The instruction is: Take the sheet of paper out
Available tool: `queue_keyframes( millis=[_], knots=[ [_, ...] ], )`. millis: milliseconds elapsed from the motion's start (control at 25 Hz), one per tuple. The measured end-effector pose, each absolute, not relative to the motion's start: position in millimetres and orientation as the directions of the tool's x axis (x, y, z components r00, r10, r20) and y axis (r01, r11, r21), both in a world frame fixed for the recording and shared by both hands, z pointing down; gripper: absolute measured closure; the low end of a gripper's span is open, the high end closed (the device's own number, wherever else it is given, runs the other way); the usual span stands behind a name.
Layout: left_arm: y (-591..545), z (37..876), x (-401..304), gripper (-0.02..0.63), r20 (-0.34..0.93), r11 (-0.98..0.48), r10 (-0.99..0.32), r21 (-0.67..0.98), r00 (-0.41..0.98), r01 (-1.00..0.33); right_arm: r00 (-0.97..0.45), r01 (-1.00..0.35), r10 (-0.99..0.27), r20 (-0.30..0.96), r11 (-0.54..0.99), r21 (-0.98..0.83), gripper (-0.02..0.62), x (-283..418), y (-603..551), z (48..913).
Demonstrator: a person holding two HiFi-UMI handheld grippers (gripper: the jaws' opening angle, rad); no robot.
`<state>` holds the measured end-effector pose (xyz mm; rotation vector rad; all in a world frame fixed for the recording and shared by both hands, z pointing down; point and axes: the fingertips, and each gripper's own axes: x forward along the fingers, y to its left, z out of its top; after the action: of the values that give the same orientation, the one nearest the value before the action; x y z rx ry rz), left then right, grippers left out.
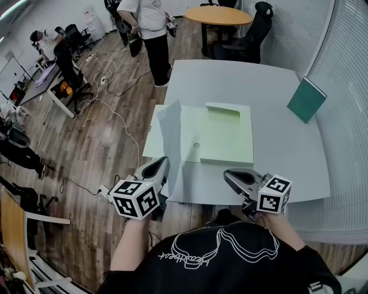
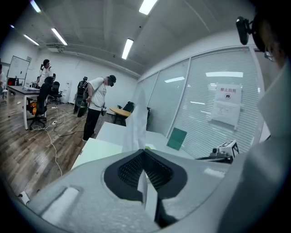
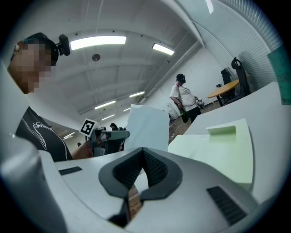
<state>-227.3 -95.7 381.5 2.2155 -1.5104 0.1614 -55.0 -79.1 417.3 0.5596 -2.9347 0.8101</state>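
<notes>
A pale green folder lies open on the grey table. A white sheet of paper stands up from the folder's left side, bowed and lifted off it. My left gripper is shut on the sheet's lower edge; in the left gripper view the paper rises from between the closed jaws. My right gripper hovers over the table's front edge, shut with nothing in it. From the right gripper view, the sheet stands left of the folder.
A dark green book leans at the table's right side by the blinds. A person stands beyond the table's far corner, near a round orange table and office chairs. Cables run over the wooden floor at left.
</notes>
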Motion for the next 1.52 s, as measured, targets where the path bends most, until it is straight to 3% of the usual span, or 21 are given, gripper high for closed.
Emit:
queue_keyframes(
  millis=[560, 1520],
  knots=[
    [-57.5, 382.6, -194.2, 0.592, 0.249, -0.345, -0.863, 0.345, 0.439, -0.873, -0.906, -0.421, -0.403, 0.134, 0.811, -0.407, 0.586, -59.0, -69.5, 405.5],
    [-49.7, 409.8, -206.0, 0.594, 0.283, -0.321, -0.854, 0.377, 0.438, -0.869, -0.911, -0.408, -0.392, 0.127, 0.814, -0.413, 0.586, -75.3, -76.9, 415.2]
  ],
)
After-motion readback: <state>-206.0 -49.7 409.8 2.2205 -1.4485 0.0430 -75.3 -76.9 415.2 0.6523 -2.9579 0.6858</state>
